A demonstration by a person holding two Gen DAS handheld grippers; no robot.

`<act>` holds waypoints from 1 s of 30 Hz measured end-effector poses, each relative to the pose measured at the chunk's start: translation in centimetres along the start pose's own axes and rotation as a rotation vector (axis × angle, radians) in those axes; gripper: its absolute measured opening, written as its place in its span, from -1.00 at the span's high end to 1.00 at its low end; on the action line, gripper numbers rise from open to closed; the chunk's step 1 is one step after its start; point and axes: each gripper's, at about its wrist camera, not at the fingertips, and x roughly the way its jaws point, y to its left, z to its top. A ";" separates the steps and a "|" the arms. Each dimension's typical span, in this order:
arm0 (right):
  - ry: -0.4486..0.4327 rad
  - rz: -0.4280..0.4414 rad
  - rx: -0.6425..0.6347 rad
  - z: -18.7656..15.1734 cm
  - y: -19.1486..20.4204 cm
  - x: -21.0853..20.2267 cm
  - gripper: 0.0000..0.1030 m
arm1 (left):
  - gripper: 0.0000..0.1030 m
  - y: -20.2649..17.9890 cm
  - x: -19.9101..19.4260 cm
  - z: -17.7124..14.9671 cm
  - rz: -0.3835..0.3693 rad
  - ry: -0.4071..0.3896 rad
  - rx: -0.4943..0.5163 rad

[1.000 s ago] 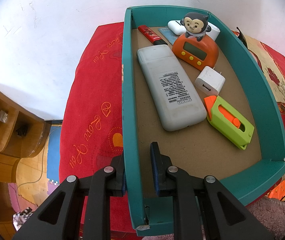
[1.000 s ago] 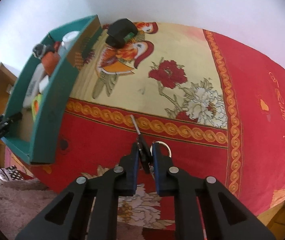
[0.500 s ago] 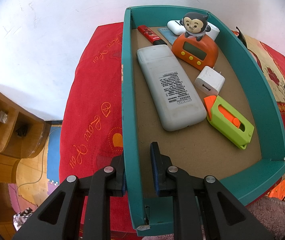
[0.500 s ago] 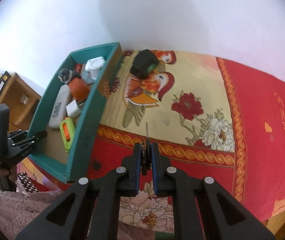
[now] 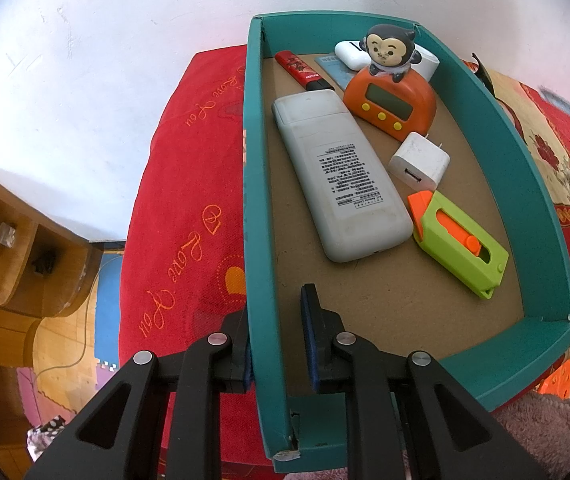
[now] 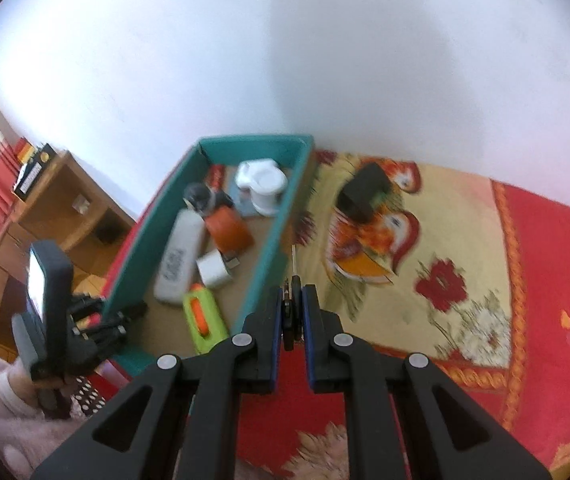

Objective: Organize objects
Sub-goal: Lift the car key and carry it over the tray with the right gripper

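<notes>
A white wall backs a bed [image 6: 545, 280] spread with a red and yellow floral cover; a wooden shelf unit [image 6: 69, 208] stands at the left of the right wrist view. On the bed sits a teal tray [image 5: 255, 200], open-topped, its long axis running from the lower centre of the left wrist view toward the wall. The left gripper [image 5: 281, 336] is clamped on the tray's near left wall, one finger outside and one inside. Within the tray lie a white remote [image 5: 341, 176], an orange clock with a monkey figure [image 5: 389, 100], a white charger [image 5: 419, 160], a green and orange box cutter [image 5: 461, 244], a red marker [image 5: 301, 70] and a white case [image 5: 351, 54] at the far end. The right gripper [image 6: 293, 308] is closed on a set of keys [image 6: 292, 300], a thin blade projecting forward between the fingers; it hangs above the bed, just to the right of the tray's right wall in its own view. The tray therefore lies to the upper left of the keys, and the right hand is the nearer to it. Free floor shows at the tray's near end, below the remote and cutter; the right wall is the edge to be cleared. A black object [image 6: 365, 192] rests on the bed well to the upper right, apart from the likely path.
</notes>
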 end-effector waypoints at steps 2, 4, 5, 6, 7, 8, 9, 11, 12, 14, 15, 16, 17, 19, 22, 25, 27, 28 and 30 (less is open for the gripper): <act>-0.016 0.014 0.014 1.0 0.8 0.5 0.84 | 0.64 0.0 0.0 0.0 0.000 -0.001 -0.001; -0.023 0.031 0.030 2.1 1.5 1.2 0.84 | 0.64 0.0 -0.1 -0.1 0.000 -0.002 0.000; -0.023 0.035 0.032 2.5 1.9 1.6 0.84 | 0.64 0.0 -0.1 -0.1 0.000 -0.002 0.000; -0.020 0.035 0.033 3.0 2.2 2.1 0.84 | 0.64 0.0 -0.1 -0.1 -0.001 -0.002 -0.001; -0.017 0.032 0.031 3.3 2.5 2.5 0.84 | 0.64 0.0 -0.1 -0.1 -0.001 -0.002 0.000; -0.013 0.027 0.025 3.7 2.9 3.1 0.84 | 0.64 0.0 -0.1 0.0 -0.001 -0.002 0.000; -0.007 0.016 0.019 4.0 3.3 3.7 0.84 | 0.64 0.0 -0.1 0.0 -0.001 -0.002 0.000; 0.008 0.002 0.012 4.4 3.7 4.9 0.84 | 0.64 0.1 -0.1 0.0 -0.001 -0.004 0.003; 0.016 -0.002 0.011 4.6 3.9 5.5 0.84 | 0.64 0.1 -0.2 0.0 -0.001 -0.004 0.004; 0.033 -0.012 0.007 4.9 4.3 6.9 0.84 | 0.64 0.1 -0.2 -0.1 -0.001 -0.005 0.006; 0.039 -0.014 0.005 5.0 4.3 7.4 0.84 | 0.64 0.1 -0.3 -0.1 -0.001 -0.005 0.007; 0.045 -0.018 0.003 5.1 4.5 7.9 0.84 | 0.64 0.1 -0.3 -0.1 -0.001 -0.005 0.008; 0.050 -0.028 -0.005 5.3 4.7 8.5 0.84 | 0.64 0.1 -0.3 -0.1 -0.001 -0.005 0.008; 0.056 -0.061 -0.023 5.4 4.9 9.5 0.84 | 0.64 0.1 -0.3 -0.1 -0.001 -0.006 0.010; 0.084 -0.091 -0.022 5.3 4.7 11.0 0.84 | 0.64 0.1 -0.3 -0.1 -0.002 -0.006 0.010; 0.101 -0.120 -0.037 5.0 4.8 11.8 0.84 | 0.64 0.1 -0.3 0.0 -0.001 -0.006 0.010; 0.102 -0.140 -0.064 4.8 5.1 12.1 0.84 | 0.64 0.1 -0.3 0.0 -0.001 -0.006 0.009; 0.102 -0.147 -0.074 4.8 5.2 12.2 0.84 | 0.64 0.1 -0.3 0.0 -0.001 -0.006 0.009; 0.106 -0.162 -0.097 4.7 5.4 12.4 0.84 | 0.64 0.1 -0.3 -0.1 -0.001 -0.006 0.010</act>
